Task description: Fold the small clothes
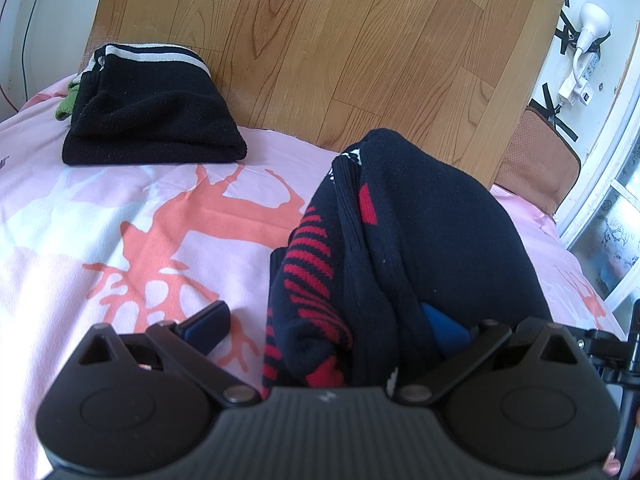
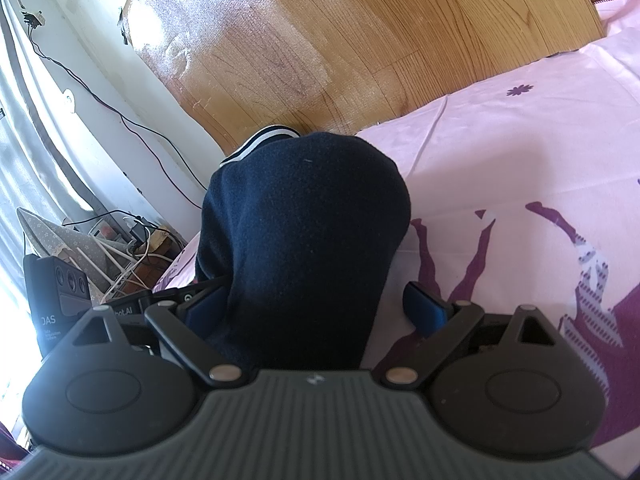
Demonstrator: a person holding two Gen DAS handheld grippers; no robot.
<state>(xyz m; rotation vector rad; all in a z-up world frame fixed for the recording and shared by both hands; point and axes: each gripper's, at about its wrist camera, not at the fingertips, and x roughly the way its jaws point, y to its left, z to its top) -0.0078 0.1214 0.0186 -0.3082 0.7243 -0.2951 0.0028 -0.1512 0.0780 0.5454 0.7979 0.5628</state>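
1. On a pink sheet (image 1: 60, 200), the left gripper (image 1: 328, 324) stands with jaws spread; a navy sweater (image 1: 420, 240) with red stripes is bunched between them, covering the right finger.
2. The right gripper (image 2: 316, 312), jaws also spread, straddles a navy garment (image 2: 304, 232) with white-striped trim.
3. A folded black garment (image 1: 156, 120) lies at the sheet's far edge, against a wood-grain board (image 1: 340, 40).

Both wrist views close over pink bedsheet (image 1: 120, 208), wood panel (image 1: 320, 40) behind
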